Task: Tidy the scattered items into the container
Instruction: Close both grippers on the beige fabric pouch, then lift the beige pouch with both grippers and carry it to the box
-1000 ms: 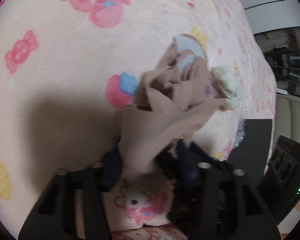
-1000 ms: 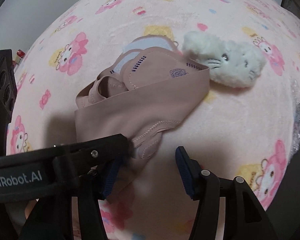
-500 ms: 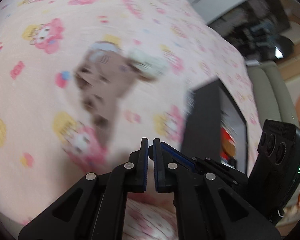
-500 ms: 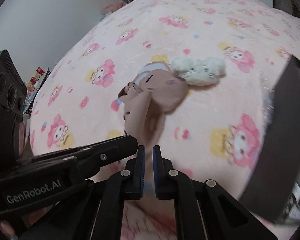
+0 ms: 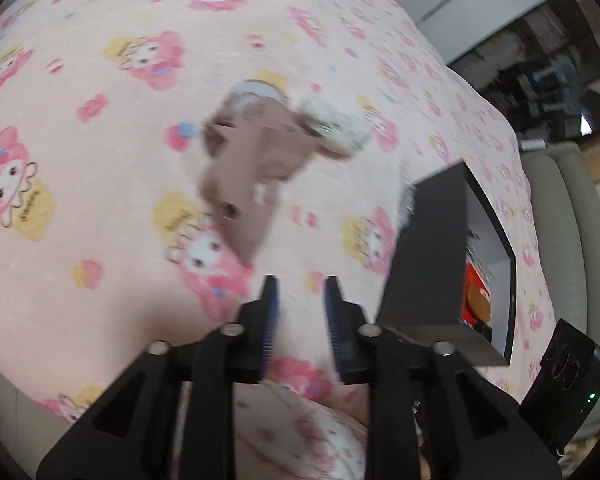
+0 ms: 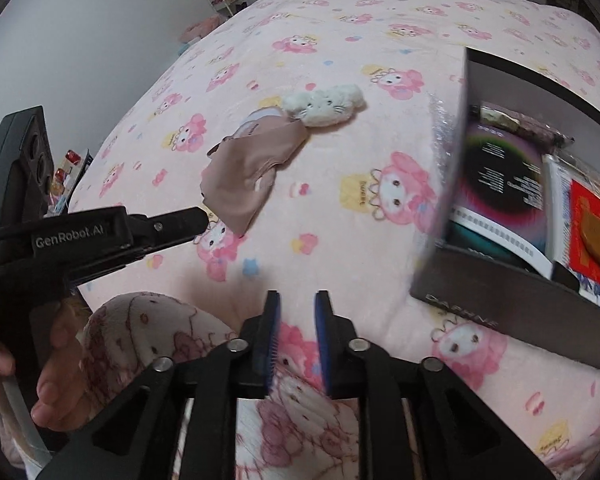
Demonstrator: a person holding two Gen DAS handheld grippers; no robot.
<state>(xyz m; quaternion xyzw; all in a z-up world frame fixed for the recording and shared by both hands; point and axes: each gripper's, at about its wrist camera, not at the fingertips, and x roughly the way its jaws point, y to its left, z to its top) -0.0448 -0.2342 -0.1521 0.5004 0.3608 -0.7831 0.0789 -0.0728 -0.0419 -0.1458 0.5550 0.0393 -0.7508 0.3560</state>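
Meanwhile, in the left wrist view, your left gripper (image 5: 300,296) had pulled up and away from the tan garment (image 5: 244,172) it had been buried in a second earlier; its jaws had snapped shut empty half a second back and were parting again, nothing between them. So that pickup failed: the garment lay crumpled on the pink blanket (image 5: 100,208), touching the white plush toy (image 5: 334,126), well apart from the black box (image 5: 432,264). In the right wrist view, your right gripper (image 6: 296,316) had likewise backed off from the cloth's edge, jaws reopening and empty. Both items were still outside the box, which already held packets. The garment looked limp, thin and folded on itself, blurred in the left view.
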